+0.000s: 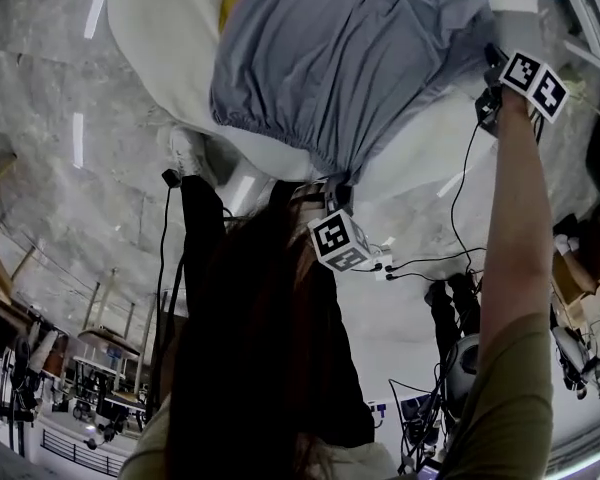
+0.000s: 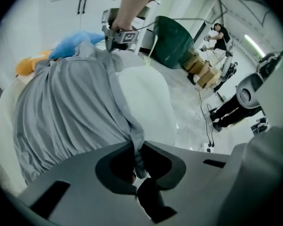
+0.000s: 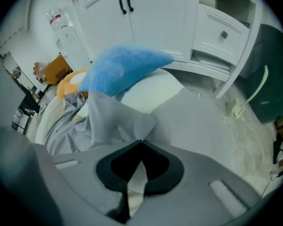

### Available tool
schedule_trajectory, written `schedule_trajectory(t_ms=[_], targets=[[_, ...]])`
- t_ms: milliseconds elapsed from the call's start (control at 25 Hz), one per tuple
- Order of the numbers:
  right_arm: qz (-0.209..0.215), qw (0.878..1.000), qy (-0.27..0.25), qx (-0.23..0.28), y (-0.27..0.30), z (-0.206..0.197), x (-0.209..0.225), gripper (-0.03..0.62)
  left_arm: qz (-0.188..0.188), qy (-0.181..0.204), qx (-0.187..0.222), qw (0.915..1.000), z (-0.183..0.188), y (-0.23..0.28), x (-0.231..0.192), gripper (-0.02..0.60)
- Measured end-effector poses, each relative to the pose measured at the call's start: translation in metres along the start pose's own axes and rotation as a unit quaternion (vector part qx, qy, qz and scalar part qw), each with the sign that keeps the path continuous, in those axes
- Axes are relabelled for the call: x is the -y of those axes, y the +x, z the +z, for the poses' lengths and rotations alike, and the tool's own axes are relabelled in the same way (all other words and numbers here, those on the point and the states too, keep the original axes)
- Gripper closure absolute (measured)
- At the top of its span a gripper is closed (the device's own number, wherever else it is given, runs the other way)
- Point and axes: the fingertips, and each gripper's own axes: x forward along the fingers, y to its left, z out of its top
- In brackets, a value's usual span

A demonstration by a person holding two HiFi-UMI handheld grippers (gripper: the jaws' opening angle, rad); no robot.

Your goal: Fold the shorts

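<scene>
While left gripper point(image 2: 137, 166) and right gripper point(image 3: 139, 172) each clamp an edge of the grey shorts point(image 1: 360, 68), no fold shows yet (grasp done only); all folding remains.

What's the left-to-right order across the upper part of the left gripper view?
orange item → blue item → right gripper, jaws shut on the grey shorts → dark green rounded object → cardboard boxes

Shorts point(image 1: 350, 58) lie on the table point(image 1: 160, 28), before cabinets point(image 3: 132, 13).
</scene>
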Motion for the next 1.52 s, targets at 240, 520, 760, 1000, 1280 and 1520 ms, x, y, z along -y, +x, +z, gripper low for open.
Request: schedule_trajectory(t_ms=[240,520,760,1000,1280,1520], targets=[[0.079,0.996,0.032,0.031,-0.054,0.036,-0.017,0.588,-0.003,-0.06,0.047,0.9971,-0.001,-0.047,-0.001,0.548],[0.161,0.985,-0.004,0.06,-0.099,0.105,-0.11,0.588,0.023,-0.176,0.121,0.9767,-0.015,-0.103,-0.06,0.551],[0.212,0.973,-0.053,0.077,-0.096,0.147,-0.237,0.588,0.041,-0.265,0.168,0.9485,-0.034,-0.147,-0.122,0.551],[0.219,0.968,-0.097,0.069,-0.057,0.14,-0.342,0.588,0.049,-0.303,0.123,0.9438,-0.091,-0.141,-0.187,0.551],[0.156,0.977,-0.14,0.045,-0.009,0.109,-0.383,0.586,0.057,-0.359,0.051,0.9302,-0.132,-0.108,-0.24,0.549],[0.153,0.976,-0.145,0.049,0.001,0.095,-0.399,0.586,0.056,-0.36,0.03,0.9308,-0.139,-0.1,-0.257,0.545]])
